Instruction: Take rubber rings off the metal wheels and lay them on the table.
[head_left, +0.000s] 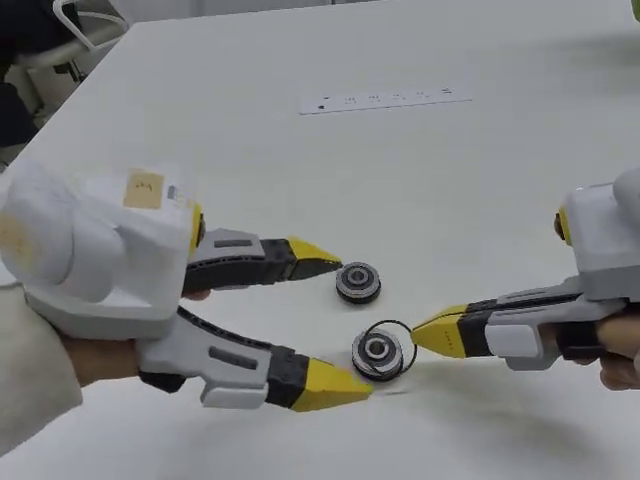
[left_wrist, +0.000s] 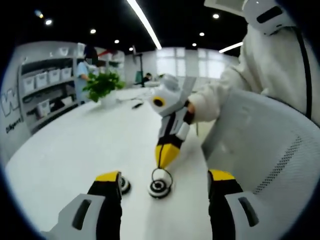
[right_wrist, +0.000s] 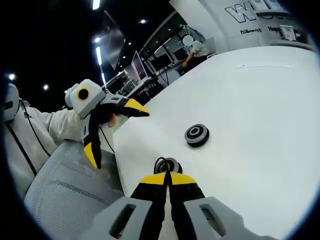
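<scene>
Closest to us is the left gripper (head_left: 350, 327), big in the head view, its two yellow-tipped fingers (head_left: 330, 384) spread wide and holding nothing. The near wheel (head_left: 377, 352) sits just off the tip of the lower finger, and the far wheel (head_left: 358, 282) sits just off the tip of the upper one, so both wheels lie about at the mouth of that open span on the white table (head_left: 450, 180). Coming in from the other side, the right gripper (head_left: 418, 337) has its fingers pressed together to a single point right at the near wheel's edge. A thin black rubber ring (head_left: 388, 330) loops up off that wheel and runs into the closed tips, so it looks pinched there. The left gripper view says the same: the loop (left_wrist: 162, 175) hangs from the right gripper's tip (left_wrist: 162, 162) down to the wheel (left_wrist: 159, 188), between the left gripper's own parted fingers (left_wrist: 107, 178). In the right gripper view the near wheel (right_wrist: 168, 165) lies just beyond the shut tips (right_wrist: 167, 176), and the far wheel (right_wrist: 196, 135) is a little further out. As I judge it, the job is barely begun. This first ring is lifted partway but still hooked on its wheel, and no ring lies loose on the table. The far wheel seems to keep its dark band, though it is too small to be sure. So what is left is freeing and laying down this ring, then doing the second wheel.
</scene>
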